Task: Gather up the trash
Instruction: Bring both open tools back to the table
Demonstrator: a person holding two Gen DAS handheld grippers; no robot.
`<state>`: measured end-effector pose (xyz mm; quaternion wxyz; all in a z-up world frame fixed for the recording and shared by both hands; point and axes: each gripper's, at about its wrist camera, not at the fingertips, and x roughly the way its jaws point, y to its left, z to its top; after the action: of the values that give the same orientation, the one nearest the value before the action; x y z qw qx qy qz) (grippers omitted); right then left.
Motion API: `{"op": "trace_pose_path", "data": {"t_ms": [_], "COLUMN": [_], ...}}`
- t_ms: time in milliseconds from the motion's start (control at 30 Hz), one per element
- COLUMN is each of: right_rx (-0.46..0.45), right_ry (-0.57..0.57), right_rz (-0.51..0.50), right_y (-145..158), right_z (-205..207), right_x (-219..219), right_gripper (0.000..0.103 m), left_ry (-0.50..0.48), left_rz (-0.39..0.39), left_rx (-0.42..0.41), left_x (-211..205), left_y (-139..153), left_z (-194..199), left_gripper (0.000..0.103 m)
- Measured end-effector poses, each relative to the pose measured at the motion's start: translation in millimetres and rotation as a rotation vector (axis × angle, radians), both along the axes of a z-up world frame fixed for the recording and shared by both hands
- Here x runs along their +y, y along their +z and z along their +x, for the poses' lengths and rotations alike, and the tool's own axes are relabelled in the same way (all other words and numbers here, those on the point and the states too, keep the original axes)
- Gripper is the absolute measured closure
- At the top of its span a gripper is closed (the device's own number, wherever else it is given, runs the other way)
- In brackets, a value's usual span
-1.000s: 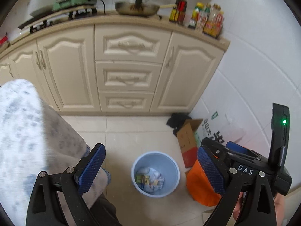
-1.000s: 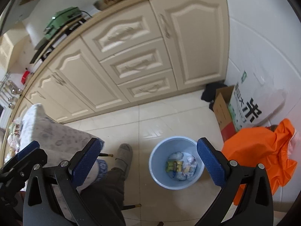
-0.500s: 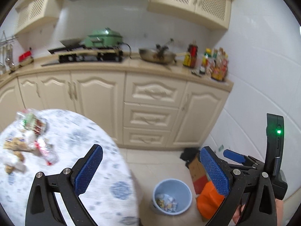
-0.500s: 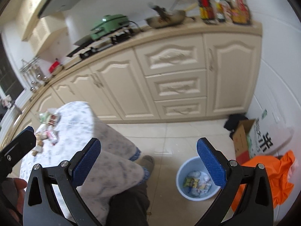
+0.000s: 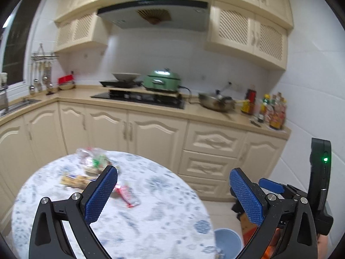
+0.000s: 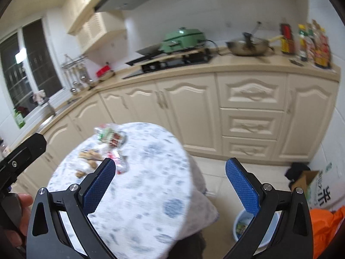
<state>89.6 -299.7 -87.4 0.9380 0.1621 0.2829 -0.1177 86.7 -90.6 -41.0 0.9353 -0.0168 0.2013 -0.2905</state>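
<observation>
Several pieces of trash lie on a round table with a blue-flowered white cloth (image 5: 151, 211): a crumpled clear wrapper (image 5: 92, 159), a brown snack pack (image 5: 73, 181) and a red-and-clear wrapper (image 5: 126, 195). The same trash shows in the right wrist view (image 6: 110, 136). My left gripper (image 5: 173, 196) is open and empty above the table. My right gripper (image 6: 170, 185) is open and empty above the table's right side. A light blue bin (image 6: 242, 224) with rubbish in it stands on the floor right of the table; its rim shows in the left wrist view (image 5: 227, 240).
Cream kitchen cabinets (image 5: 155, 136) run behind the table, with a hob, a green pot (image 5: 161, 82) and a wok on the counter. A cardboard box and printed bag (image 6: 317, 190) and an orange bag (image 6: 325, 226) lie by the right wall.
Both grippers have swung up and left from the bin on the floor to the table. The trash on the table has come nearer. Both stay open.
</observation>
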Motion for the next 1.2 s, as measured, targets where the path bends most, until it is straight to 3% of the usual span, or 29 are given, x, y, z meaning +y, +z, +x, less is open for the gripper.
{"op": "trace_pose_path", "data": {"t_ms": [300,633,933,1200], "right_rx": [-0.039,0.005,0.156,0.267], "right_ry": [0.124,0.261,0.310,0.300], "right_rz": [-0.058,-0.081,-0.055,-0.021], "right_y": [26,24,-24,-68], "right_z": [31,60,118,160], "right_x": [63,117,127,115], "right_gripper": [0.000,0.000,0.000,0.000], "left_ry": [0.142,0.280,0.318,0.263], "left_rz": [0.028,0.115,0.172,0.204], "left_rx": [-0.035,0.047,0.187,0.285], "left_x": [49,79,86,81], "left_y": [3,-3,-13,-35], "left_z": [-29,-26,48,114], "left_gripper": [0.001,0.001,0.001,0.001]}}
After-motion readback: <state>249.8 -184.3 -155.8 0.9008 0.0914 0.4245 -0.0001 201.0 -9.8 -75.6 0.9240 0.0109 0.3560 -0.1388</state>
